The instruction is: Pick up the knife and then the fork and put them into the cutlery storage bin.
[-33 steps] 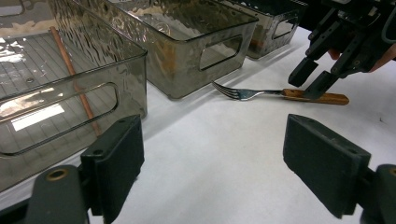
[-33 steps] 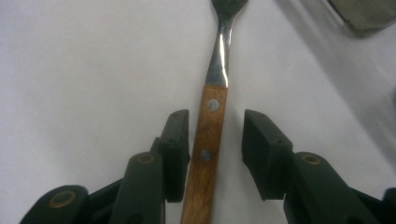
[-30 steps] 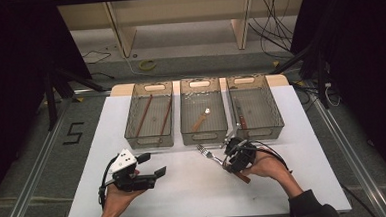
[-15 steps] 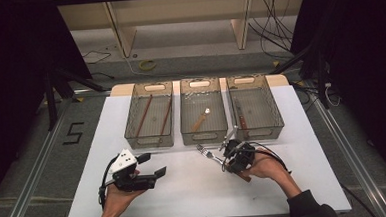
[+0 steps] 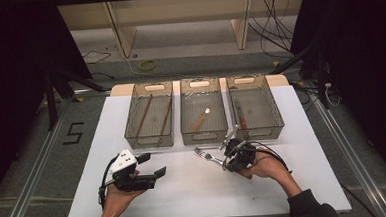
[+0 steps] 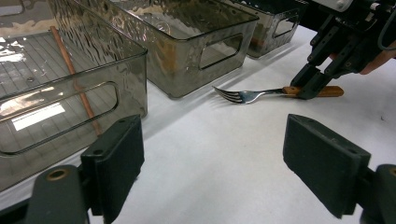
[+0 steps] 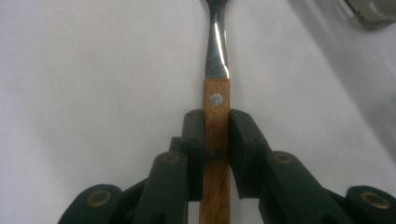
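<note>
Your right gripper [image 5: 229, 154] has just been closing on the fork [image 5: 207, 156]; both pads now flank the wooden handle, seemingly touching it. The fork lies flat mid-tabletop, just before the middle bin [image 5: 204, 136], tines toward the left edge. Your left gripper [image 5: 151, 165] hovers near the front-left, jaws wide apart, holding nothing.

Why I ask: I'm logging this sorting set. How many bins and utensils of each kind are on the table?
bins: 3
chopsticks: 2
spoon: 1
knife, as far as it can be made out: 1
fork: 1
Total: 8
</note>
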